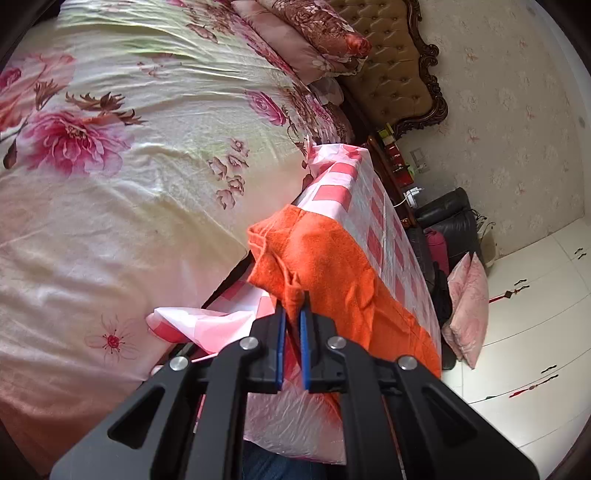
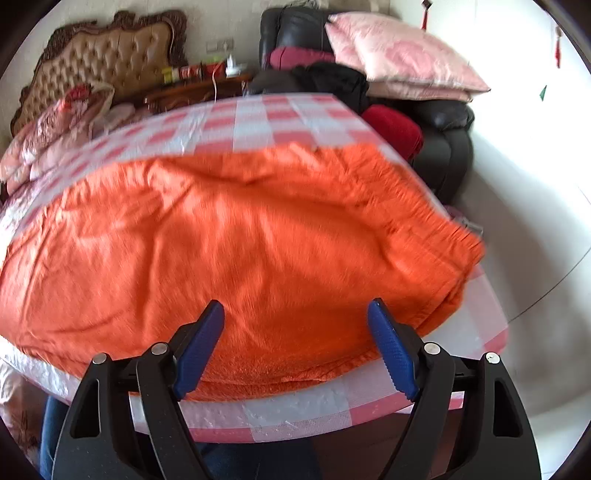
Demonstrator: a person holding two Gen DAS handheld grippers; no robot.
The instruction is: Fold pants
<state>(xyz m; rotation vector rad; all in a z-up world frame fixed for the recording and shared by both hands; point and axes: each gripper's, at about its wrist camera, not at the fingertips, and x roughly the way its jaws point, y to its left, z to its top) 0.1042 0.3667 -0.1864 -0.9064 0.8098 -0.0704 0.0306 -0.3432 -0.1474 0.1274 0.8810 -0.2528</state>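
Note:
The orange pants (image 2: 236, 236) lie spread on a table covered with a pink and white checked cloth (image 2: 258, 114). In the left wrist view the pants (image 1: 332, 266) hang over the table's near end. My left gripper (image 1: 293, 310) is shut on a bunched edge of the pants at that end. My right gripper (image 2: 295, 314) is open, its blue pads (image 2: 199, 347) just above the pants' near edge at the table's front, holding nothing.
A bed with a floral cover (image 1: 110, 166) lies left of the table. Pillows (image 1: 306, 33) and a tufted headboard (image 2: 107, 55) are at its head. A black leather chair (image 2: 443, 140) with a pink cushion (image 2: 402, 59) stands beyond the table. White wardrobe doors (image 1: 535, 314) are at the right.

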